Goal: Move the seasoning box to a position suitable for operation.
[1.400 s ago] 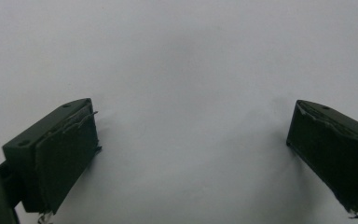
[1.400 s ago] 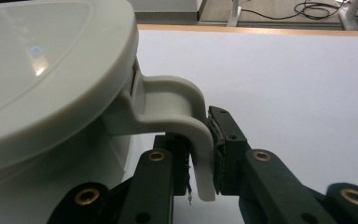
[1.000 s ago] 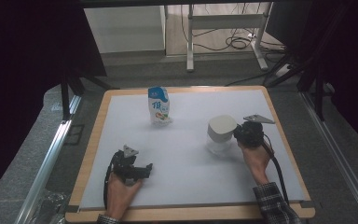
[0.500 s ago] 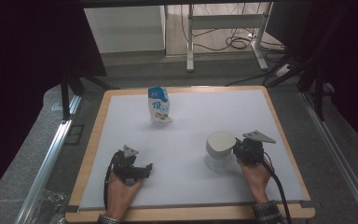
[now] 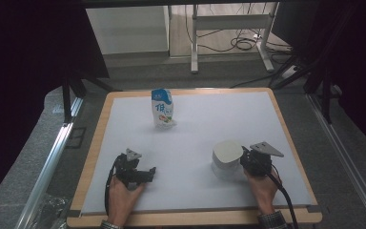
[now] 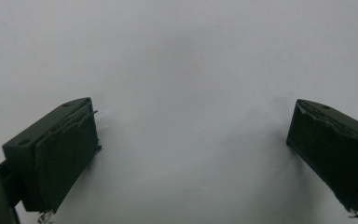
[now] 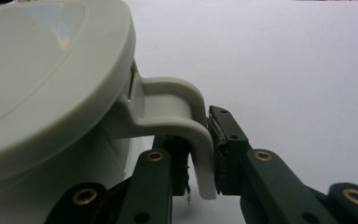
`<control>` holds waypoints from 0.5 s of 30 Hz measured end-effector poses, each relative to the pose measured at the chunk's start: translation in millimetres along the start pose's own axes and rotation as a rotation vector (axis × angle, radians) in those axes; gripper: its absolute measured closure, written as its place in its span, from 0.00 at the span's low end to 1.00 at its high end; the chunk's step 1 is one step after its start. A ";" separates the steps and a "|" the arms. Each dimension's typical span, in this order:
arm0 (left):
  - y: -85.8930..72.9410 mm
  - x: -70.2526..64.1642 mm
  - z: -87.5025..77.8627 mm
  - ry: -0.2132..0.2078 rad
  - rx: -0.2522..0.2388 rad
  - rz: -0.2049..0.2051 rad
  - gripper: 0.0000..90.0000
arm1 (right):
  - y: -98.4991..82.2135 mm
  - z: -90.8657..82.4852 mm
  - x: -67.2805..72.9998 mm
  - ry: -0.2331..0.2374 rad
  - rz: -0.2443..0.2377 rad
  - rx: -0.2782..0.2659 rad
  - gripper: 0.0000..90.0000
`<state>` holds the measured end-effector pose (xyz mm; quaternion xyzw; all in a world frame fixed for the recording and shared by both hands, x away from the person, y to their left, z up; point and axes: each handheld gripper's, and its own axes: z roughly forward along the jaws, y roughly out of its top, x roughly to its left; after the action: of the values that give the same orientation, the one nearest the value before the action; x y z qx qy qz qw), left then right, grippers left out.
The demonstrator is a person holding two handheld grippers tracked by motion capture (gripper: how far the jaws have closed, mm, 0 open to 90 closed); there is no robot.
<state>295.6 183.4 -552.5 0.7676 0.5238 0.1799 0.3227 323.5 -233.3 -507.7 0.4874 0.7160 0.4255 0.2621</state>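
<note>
A white lidded container (image 5: 228,157) with a curved side handle (image 7: 177,105) stands at the right front of the white board (image 5: 195,129). My right gripper (image 5: 244,162) is beside it on its right, shut on that handle; in the right gripper view (image 7: 199,140) both pads press the handle's downward leg. A blue and white pouch (image 5: 162,109) stands upright at the back middle. My left gripper (image 5: 148,174) rests at the front left, jaws wide open (image 6: 191,154) over bare board, nothing between them.
The board has a wooden rim (image 5: 95,143) with metal rails outside it on both sides. Beyond the far edge are table legs and cables on the floor (image 5: 238,43). Bare board lies between the two grippers and the pouch.
My right hand has brought the container toward the front edge of the board and slightly lower. The left gripper and the pouch have not moved.
</note>
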 end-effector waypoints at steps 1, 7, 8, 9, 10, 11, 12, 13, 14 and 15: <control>0.1 0.1 0.0 -0.001 0.001 0.000 0.02 | -0.9 -0.2 -1.3 0.005 -0.008 -0.004 0.86; 0.8 -0.3 1.0 -0.009 0.005 0.003 0.00 | 0.7 -2.9 -4.6 0.055 -0.018 -0.005 0.76; 0.8 0.2 0.9 -0.011 0.003 -0.002 0.00 | 1.0 -3.6 -4.5 0.056 -0.030 0.001 0.75; 0.8 0.1 1.0 -0.013 0.000 -0.007 0.00 | 0.8 -4.3 -4.0 0.053 -0.041 0.000 0.73; 0.9 0.1 1.1 -0.013 0.000 -0.007 0.00 | 0.5 -5.0 -3.5 0.046 -0.054 0.005 0.72; 0.9 0.0 1.0 -0.012 0.000 -0.007 0.00 | 0.1 -5.4 -3.3 0.037 -0.067 0.009 0.70; 0.9 0.1 0.9 -0.011 0.003 -0.004 0.00 | -0.5 -5.6 -3.4 0.030 -0.077 0.012 0.68; 0.9 -0.1 0.9 -0.010 0.003 -0.003 0.00 | -1.0 -6.1 -4.1 0.029 -0.085 0.014 0.67; 0.9 0.0 0.9 -0.011 0.003 -0.003 0.00 | -1.5 -6.6 -4.5 0.028 -0.086 0.014 0.65; 0.9 -0.1 0.9 -0.011 0.003 -0.002 0.00 | -1.9 -7.1 -5.4 0.029 -0.090 0.014 0.64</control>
<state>296.7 182.9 -552.6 0.7683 0.5233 0.1747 0.3245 319.1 -241.1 -506.0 0.4502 0.7439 0.4153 0.2674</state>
